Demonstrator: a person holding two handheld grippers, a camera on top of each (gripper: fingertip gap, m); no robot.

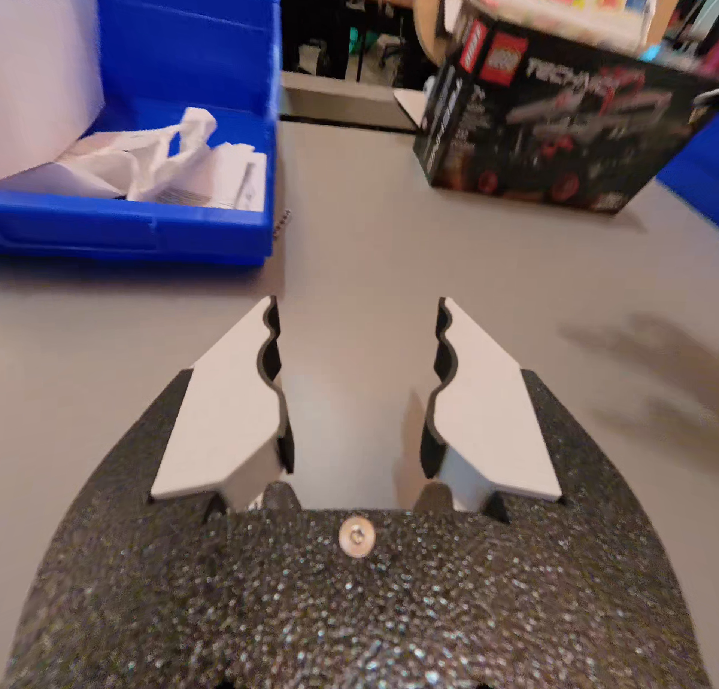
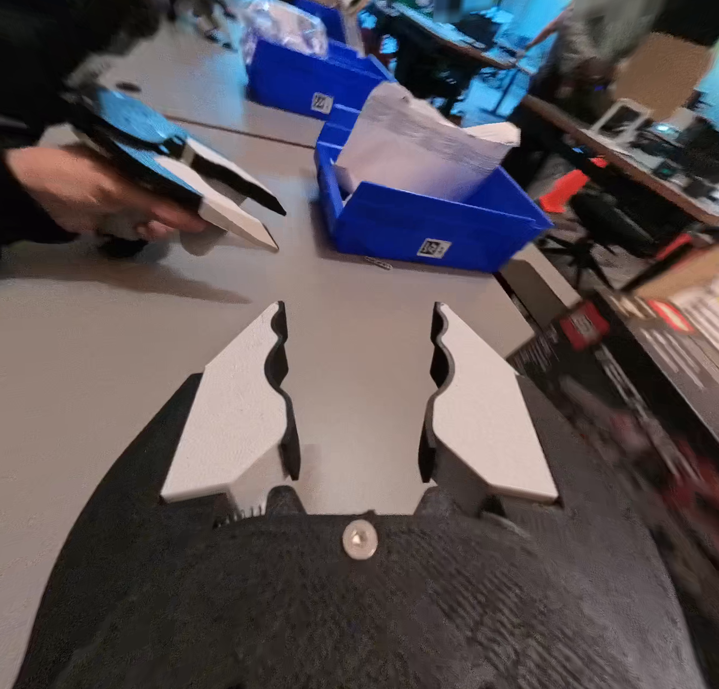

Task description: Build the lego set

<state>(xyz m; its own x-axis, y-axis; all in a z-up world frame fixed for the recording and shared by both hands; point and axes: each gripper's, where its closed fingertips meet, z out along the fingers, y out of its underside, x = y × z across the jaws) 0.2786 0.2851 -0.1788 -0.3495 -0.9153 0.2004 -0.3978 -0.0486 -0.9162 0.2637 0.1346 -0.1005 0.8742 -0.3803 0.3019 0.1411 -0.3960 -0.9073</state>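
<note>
Left claw (image 1: 358, 301) is hovering over the bare grey counter (image 1: 369, 242), its white fingers standing wide apart and gripping nothing. A blue plastic bin (image 1: 186, 227) holding crumpled white paper bags (image 1: 167, 161) is sitting ahead to its left, and the black cardboard lego set box (image 1: 544, 133) is standing ahead to the right (blurred).

Right claw (image 2: 358, 306) is also gaping empty over the counter. A hand (image 2: 78, 192) is holding the left claw at upper left, near the blue bin, while the box is lying along the right edge.
</note>
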